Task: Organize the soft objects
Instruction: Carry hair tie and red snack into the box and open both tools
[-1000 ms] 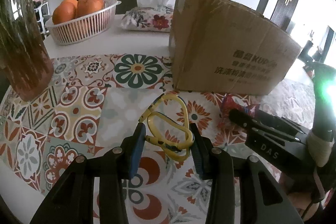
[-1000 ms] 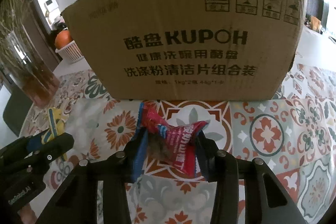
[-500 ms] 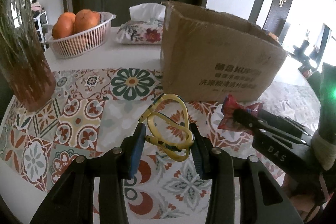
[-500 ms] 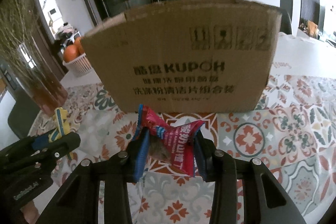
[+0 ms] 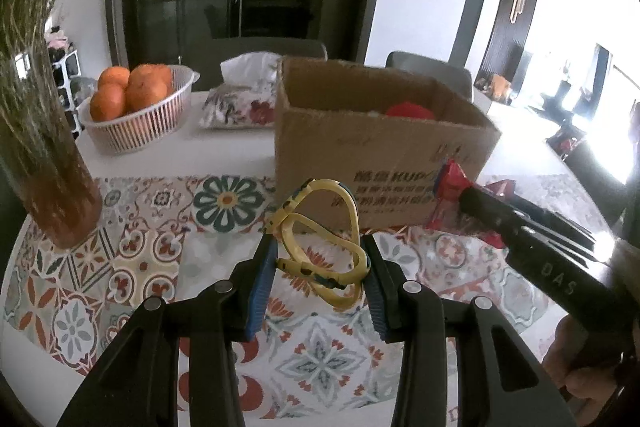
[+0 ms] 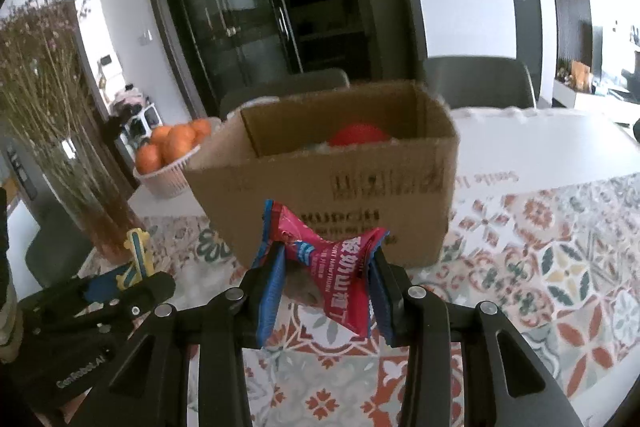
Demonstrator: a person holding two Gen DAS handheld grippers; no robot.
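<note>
Grippers are both loaded and held above the patterned tablecloth (image 5: 132, 259), in front of an open cardboard box (image 5: 360, 163).

Left gripper (image 5: 320, 269): the jaws are clamped on a yellow looped band (image 5: 320, 227), a soft strap folded into several loops with dark markings. The blue pads (image 5: 262, 283) press on the loops from both sides. The band stands clear of the cloth and rises above the fingertips toward the box front.

Right gripper (image 6: 326, 281): the jaws are closed on a red snack packet (image 6: 328, 267) with white lettering. The packet is crumpled between the blue pads, with one sealed end sticking up to the left and the other to the right. In the left wrist view the same packet (image 5: 452, 183) shows at the tip of the right gripper, just in front of the printed box wall.

Cardboard box: the top is open and the printed side faces both cameras. Inside it lies a red rounded object (image 6: 358, 135), possibly with a pale item next to it; motion blur prevents identification.

Other items on the table:
- a white basket of oranges (image 5: 134, 103) to the left of the box;
- a floral tissue pack (image 5: 240, 103) between basket and box;
- a glass vase of dried stems (image 5: 44, 147) at the left edge.

A hand (image 5: 580, 359) holds the right gripper body at the lower right of the left wrist view.
</note>
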